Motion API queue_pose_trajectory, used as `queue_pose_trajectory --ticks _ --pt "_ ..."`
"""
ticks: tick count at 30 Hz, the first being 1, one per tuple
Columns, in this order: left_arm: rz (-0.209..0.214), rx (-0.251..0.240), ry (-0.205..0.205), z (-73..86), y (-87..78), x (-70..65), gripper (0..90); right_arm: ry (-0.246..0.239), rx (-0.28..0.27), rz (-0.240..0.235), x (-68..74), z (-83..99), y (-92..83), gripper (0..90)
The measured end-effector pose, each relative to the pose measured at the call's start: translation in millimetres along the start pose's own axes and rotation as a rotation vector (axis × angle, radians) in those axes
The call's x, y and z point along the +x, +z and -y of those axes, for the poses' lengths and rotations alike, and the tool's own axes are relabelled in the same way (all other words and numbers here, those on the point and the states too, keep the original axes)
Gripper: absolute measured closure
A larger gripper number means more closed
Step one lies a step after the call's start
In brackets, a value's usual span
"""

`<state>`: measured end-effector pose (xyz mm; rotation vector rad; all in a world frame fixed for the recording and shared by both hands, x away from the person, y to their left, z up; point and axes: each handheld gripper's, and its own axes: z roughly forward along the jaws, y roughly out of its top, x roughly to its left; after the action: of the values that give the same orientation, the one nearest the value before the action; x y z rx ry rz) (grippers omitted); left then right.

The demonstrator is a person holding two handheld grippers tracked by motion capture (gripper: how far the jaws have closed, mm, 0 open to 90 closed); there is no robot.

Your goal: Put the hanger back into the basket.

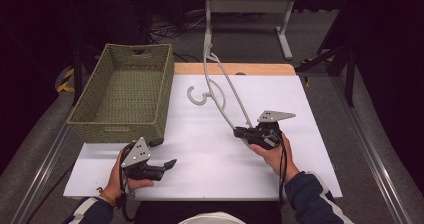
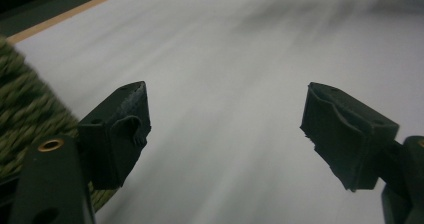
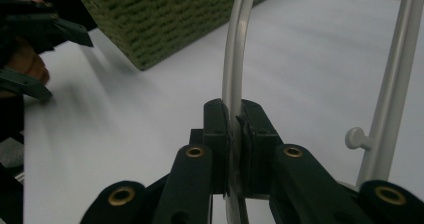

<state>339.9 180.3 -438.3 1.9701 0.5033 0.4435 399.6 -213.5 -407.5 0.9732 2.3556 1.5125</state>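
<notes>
The thin, pale grey plastic clothes hanger [image 1: 220,91] is sitting clamped between the right gripper [image 3: 235,134]'s jaws. The left gripper [image 2: 225,129] is hanging with jaws apart, empty, beside the green woven rectangular basket [image 1: 125,91].

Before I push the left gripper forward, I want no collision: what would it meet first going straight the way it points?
The left gripper points across bare white table; the way looks free, the basket staying beside it.
</notes>
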Motion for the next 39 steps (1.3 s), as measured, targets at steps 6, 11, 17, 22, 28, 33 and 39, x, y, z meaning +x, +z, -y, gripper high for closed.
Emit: queue_pose_trajectory --ticks 6,11,17,22,28,33,39 --pt "0.071 -0.103 -0.047 -26.3 21.5 -5.8 24.7 0.005 -0.096 -0.025 6.9 -2.4 -12.3 83.4" --pt "0.117 -0.161 -0.072 -49.1 44.8 -7.0 27.5 0.013 -0.153 -0.039 12.3 -2.8 -17.4 83.4" --pt "0.181 -0.239 -0.099 -75.3 70.4 -4.0 42.4 0.014 -0.179 -0.059 18.4 0.1 -13.9 83.4" --pt "0.230 -0.252 -0.136 -81.9 87.3 -1.3 49.4 0.007 -0.184 -0.074 21.6 1.4 -10.5 83.4" --pt "0.241 -0.238 -0.156 -83.5 102.3 1.9 52.7 -0.005 -0.169 -0.087 27.1 4.2 -2.8 83.3" --pt "0.252 -0.239 -0.152 -83.2 103.3 1.7 57.9 -0.023 -0.159 -0.102 31.4 5.6 1.9 83.2" --pt "0.291 -0.283 -0.193 -79.2 101.0 5.2 65.2 -0.027 -0.176 -0.111 32.0 5.0 3.5 83.0"
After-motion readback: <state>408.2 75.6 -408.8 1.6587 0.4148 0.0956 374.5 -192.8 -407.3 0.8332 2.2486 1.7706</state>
